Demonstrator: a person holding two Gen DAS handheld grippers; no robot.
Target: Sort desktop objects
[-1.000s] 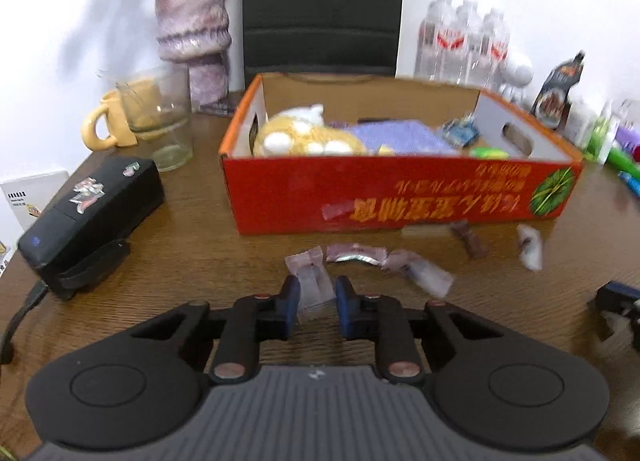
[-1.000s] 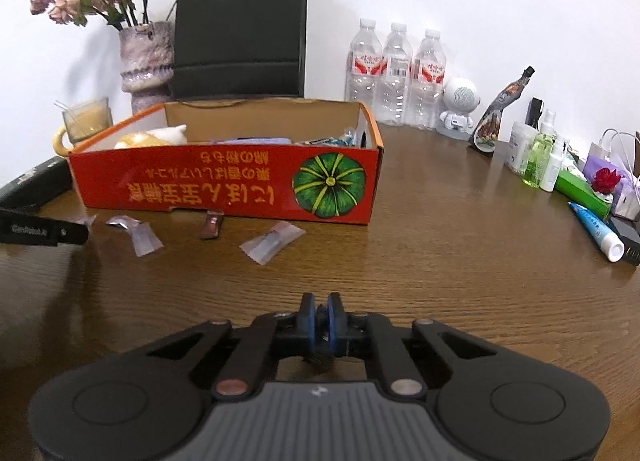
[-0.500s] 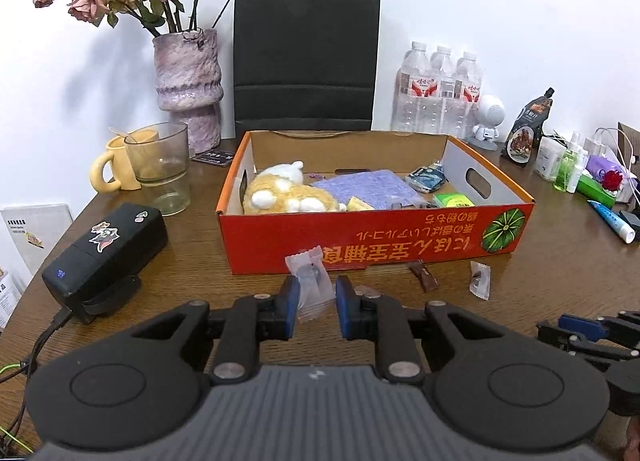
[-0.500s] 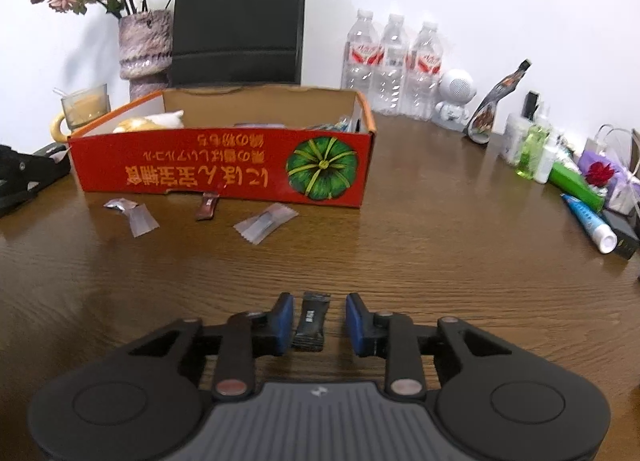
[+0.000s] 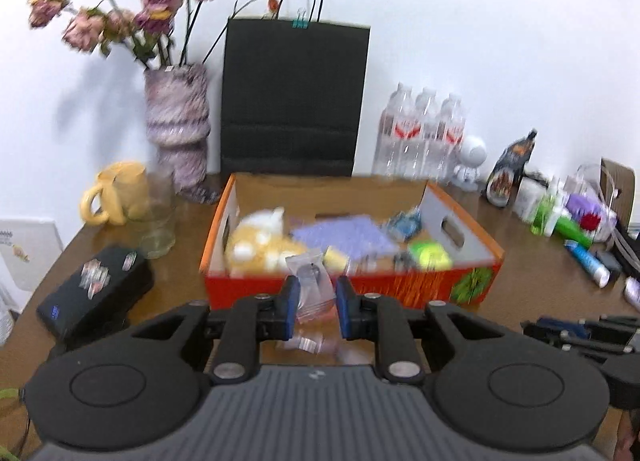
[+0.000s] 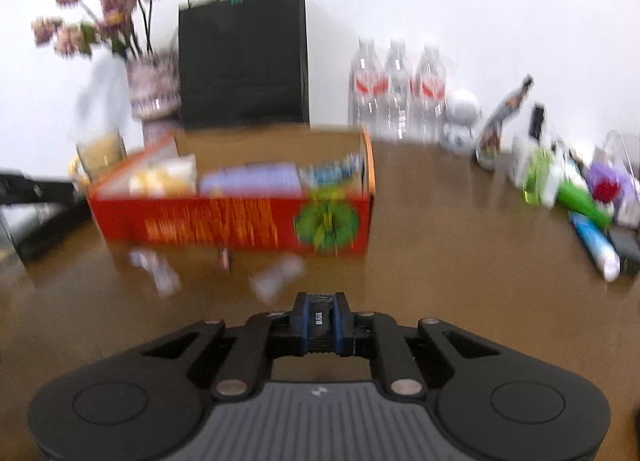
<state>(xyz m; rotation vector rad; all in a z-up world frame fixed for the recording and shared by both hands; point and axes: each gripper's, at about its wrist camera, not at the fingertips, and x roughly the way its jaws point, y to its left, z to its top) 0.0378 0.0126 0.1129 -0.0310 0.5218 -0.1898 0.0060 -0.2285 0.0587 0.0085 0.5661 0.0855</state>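
My left gripper (image 5: 315, 309) is shut on a clear plastic packet (image 5: 312, 289) and holds it in the air in front of the red cardboard box (image 5: 400, 286). The box holds a yellow plush toy (image 5: 260, 247), a purple pad (image 5: 344, 235) and a green item (image 5: 430, 255). My right gripper (image 6: 320, 323) is shut on a small black packet (image 6: 319, 321), raised above the table. Several clear packets (image 6: 276, 279) lie on the wood in front of the box (image 6: 224, 225). Both views are blurred.
A vase with dried flowers (image 5: 176, 129), a black paper bag (image 5: 292, 97), water bottles (image 5: 420, 133), a yellow mug (image 5: 116, 193) and a glass (image 5: 158, 217) line the back. A black device (image 5: 94, 293) lies at the left. Toiletries (image 6: 572, 189) crowd the right edge.
My left gripper has lifted with the clear packet and moved toward the box. My right gripper has shut on the small black packet and risen from the table.
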